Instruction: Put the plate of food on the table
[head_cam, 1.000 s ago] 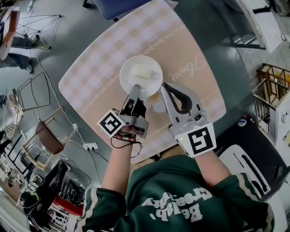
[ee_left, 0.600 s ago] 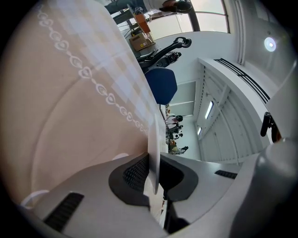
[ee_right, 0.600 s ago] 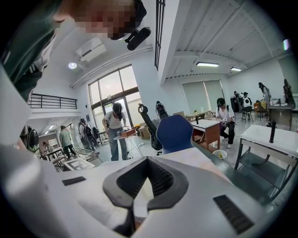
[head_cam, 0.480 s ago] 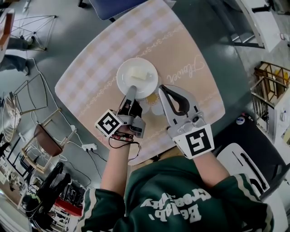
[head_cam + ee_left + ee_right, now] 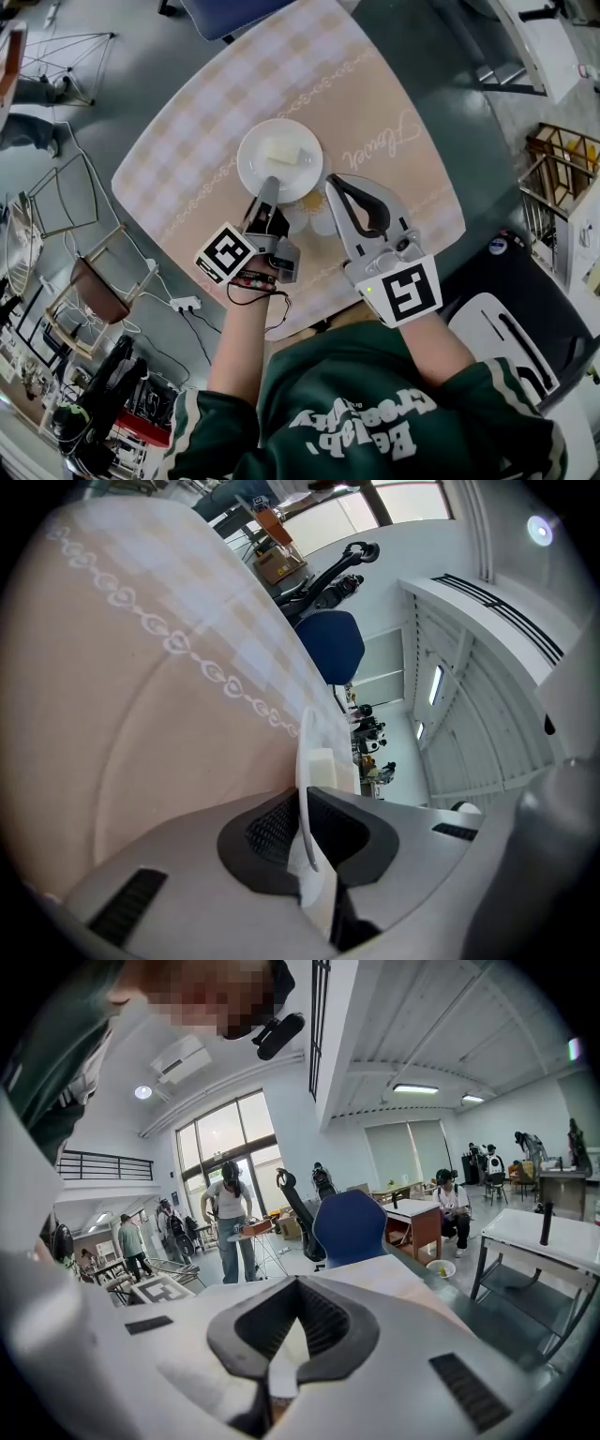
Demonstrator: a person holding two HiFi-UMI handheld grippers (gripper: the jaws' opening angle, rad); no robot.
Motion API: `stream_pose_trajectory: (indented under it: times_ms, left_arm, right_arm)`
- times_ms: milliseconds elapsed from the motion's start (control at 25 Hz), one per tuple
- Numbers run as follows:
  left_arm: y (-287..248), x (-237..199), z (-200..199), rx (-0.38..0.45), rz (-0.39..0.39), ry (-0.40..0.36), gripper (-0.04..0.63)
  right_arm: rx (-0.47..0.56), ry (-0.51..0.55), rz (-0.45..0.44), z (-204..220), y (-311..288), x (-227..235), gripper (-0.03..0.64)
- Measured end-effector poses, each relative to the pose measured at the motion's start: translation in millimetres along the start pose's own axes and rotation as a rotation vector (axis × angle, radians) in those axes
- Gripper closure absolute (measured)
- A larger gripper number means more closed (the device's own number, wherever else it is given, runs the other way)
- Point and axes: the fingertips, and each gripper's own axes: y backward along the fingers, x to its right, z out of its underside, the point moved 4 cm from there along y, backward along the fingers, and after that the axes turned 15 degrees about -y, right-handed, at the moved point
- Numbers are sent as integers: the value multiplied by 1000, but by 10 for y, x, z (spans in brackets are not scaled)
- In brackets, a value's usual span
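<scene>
**Item 1: person** (image 5: 375, 412). Green top, nearest the head view. Stands at the table's near edge with both arms out over it.

**Item 2: right gripper** (image 5: 331, 181). Jaws clenched tip to tip on nothing, and the right gripper view (image 5: 270, 1365) shows only cloth past them. It hovers just right of the plate and has not shifted in the last second.

**Item 3: left gripper** (image 5: 269, 184). Jaws clamped on the plate's near rim. The left gripper view (image 5: 305, 803) shows the rim edge-on between the ribbed pads. Its grip is unchanged over the last second. It has carried the plate a little further from the near edge and, it seems, lower.

**Item 4: plate** (image 5: 278, 159). White and round, over the middle of the table, slightly towards the near edge. It carries food (image 5: 282, 150), a pale block. No view settles whether its base touches the cloth.

**Item 5: table** (image 5: 375, 112). Peach checked cloth.

**Item 6: blue chair** (image 5: 234, 14). Beyond the far edge.

**Status (judged):** the set-down is nearly complete. What remains is settling the plate flat and releasing the rim.
</scene>
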Motion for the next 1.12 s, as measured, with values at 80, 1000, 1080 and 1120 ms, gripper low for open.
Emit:
stream_pose_trajectory:
  times_ms: [80,1000,1080,1120]
  left_arm:
    - [11,-4,2,-1,-12,-16,563]
    - [333,-174,68,3,-122,-61,456]
    - [378,-196,77,5,-130,-60,456]
    - [403,-203,76,8,-133,-62,456]
  right_arm:
    - [4,1,-1,-6,3,4,603]
    - [3,2,-18,35,51,-109,604]
    - [2,4,-23,44,58,-144,604]
    - [0,7,-26,53,61,-169,603]
